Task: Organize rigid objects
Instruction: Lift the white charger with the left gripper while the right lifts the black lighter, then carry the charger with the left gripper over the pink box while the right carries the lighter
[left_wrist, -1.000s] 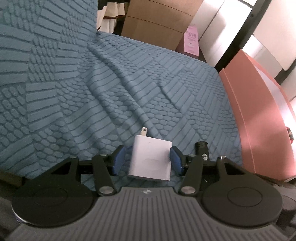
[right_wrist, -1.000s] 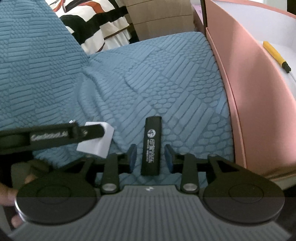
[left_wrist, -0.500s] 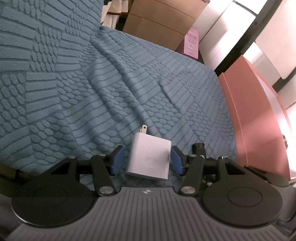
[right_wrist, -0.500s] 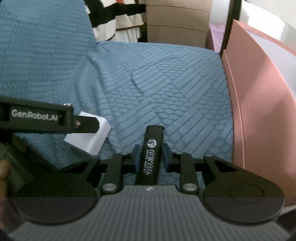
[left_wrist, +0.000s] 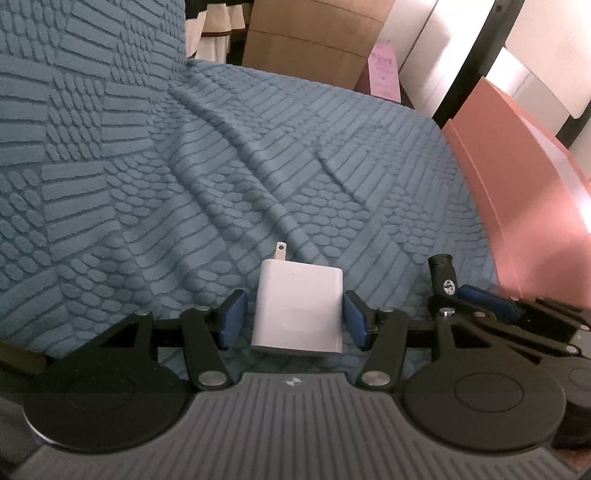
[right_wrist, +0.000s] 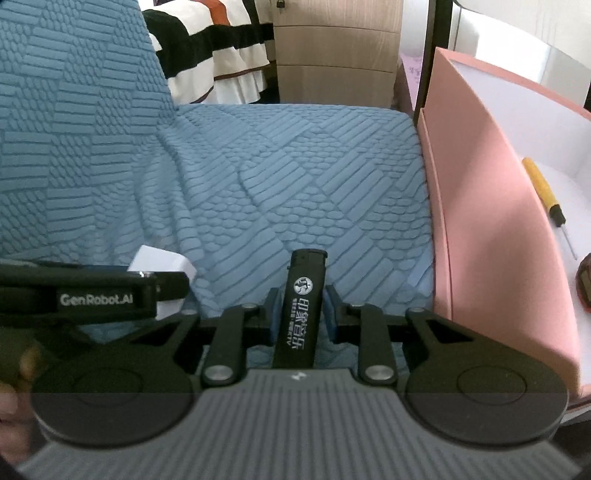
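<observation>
While both claws work over the blue textured cover (left_wrist: 229, 177), each brackets one item.
Left claw (left_wrist: 293, 319): pads flank the white charger (left_wrist: 297, 314), narrow gaps visible, contact uncertain. Right claw (right_wrist: 300, 315): clamped on the black lighter (right_wrist: 301, 310), beside the pink box (right_wrist: 491, 236) holding a yellow screwdriver (right_wrist: 543, 192).

Both wrist cameras sit low and close over the blue cover (left_wrist: 229, 177), facing forward along each tool; both views share the pink box (right_wrist: 491, 229).
</observation>
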